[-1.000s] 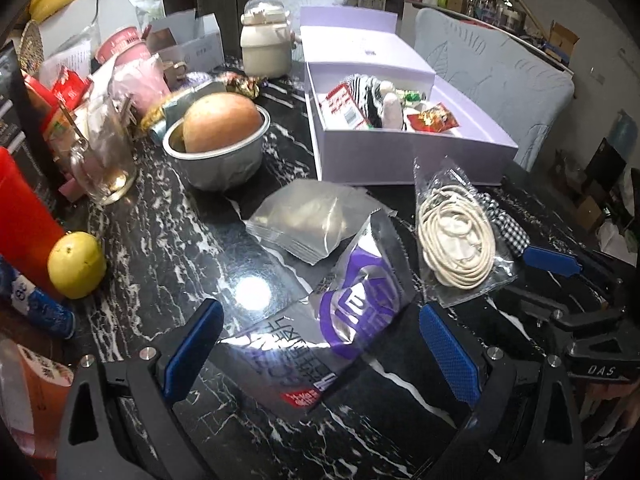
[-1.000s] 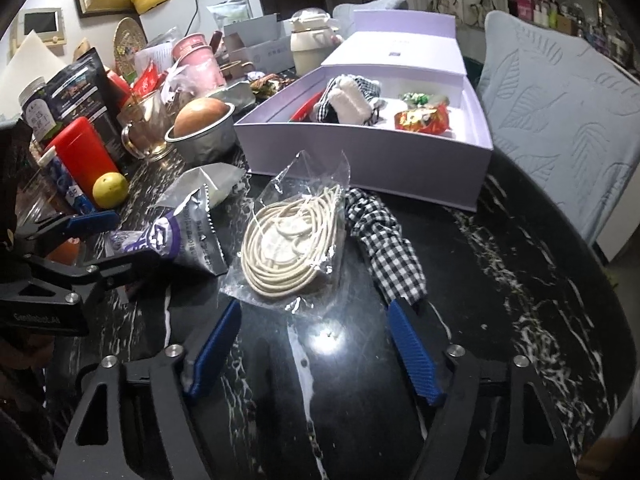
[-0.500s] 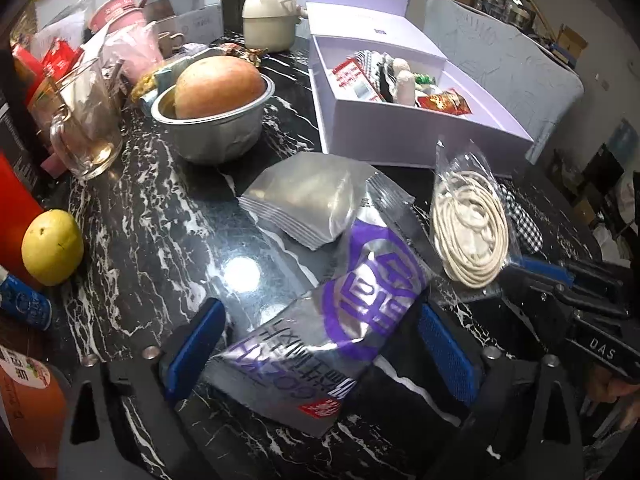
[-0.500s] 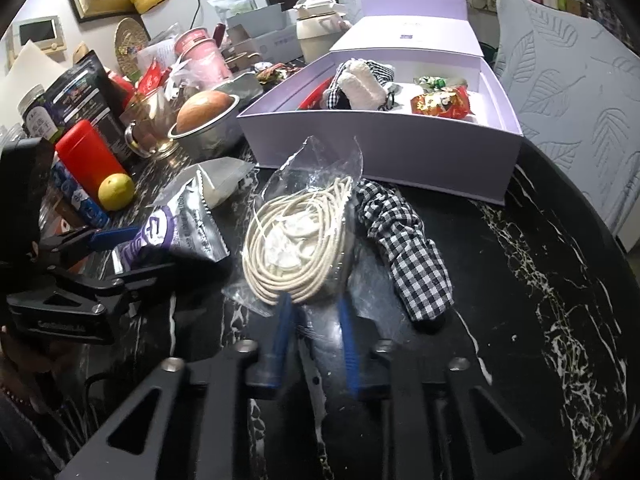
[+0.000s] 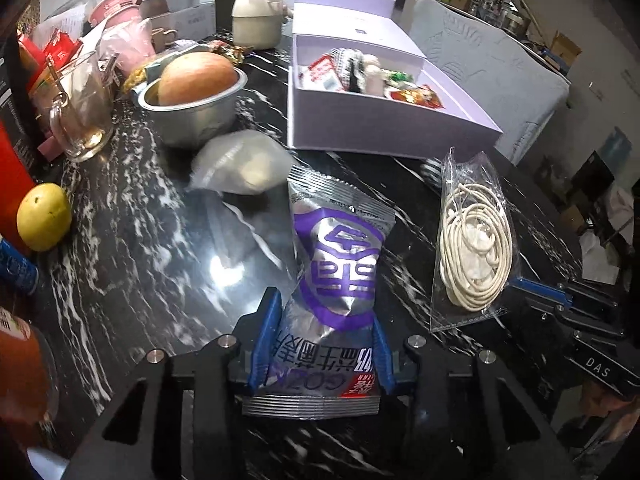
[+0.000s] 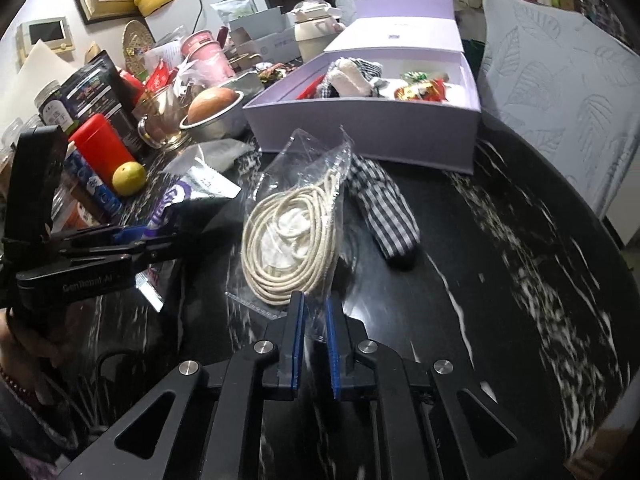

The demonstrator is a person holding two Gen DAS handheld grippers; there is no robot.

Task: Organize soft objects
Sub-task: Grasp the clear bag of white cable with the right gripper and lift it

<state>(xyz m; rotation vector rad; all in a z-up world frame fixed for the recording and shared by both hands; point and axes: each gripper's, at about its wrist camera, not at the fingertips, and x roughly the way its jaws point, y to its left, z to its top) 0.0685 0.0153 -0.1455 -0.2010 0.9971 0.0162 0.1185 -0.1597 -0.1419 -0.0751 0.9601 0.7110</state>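
Note:
A silver and purple snack packet (image 5: pixel 340 264) stands tilted up from the black marble table (image 5: pixel 140 248). My left gripper (image 5: pixel 324 320) has its jaws closing, and the blue pads press the packet's lower end. To its right hangs a clear bag of coiled white cord (image 6: pixel 292 240), with my right gripper (image 6: pixel 314 308) shut on the bag's near edge. A black-and-white checked cloth (image 6: pixel 384 208) lies behind the bag. The open lilac box (image 6: pixel 360 124) holds a checked soft item and snack packets. A pale silvery pouch (image 5: pixel 240 164) lies in front of the box.
A metal bowl (image 5: pixel 192 116) with a round orange-brown item, a glass mug (image 5: pixel 80 120), a yellow fruit (image 5: pixel 44 216) and a red canister (image 6: pixel 100 144) crowd the left side. A cream jar (image 5: pixel 258 12) stands behind. A grey cushioned chair (image 6: pixel 560 100) sits beyond the table's right edge.
Both grippers went from wide open to closed, the left on the silver and purple packet, the right on the cord bag's edge. Packet and bag now tilt up off the table.

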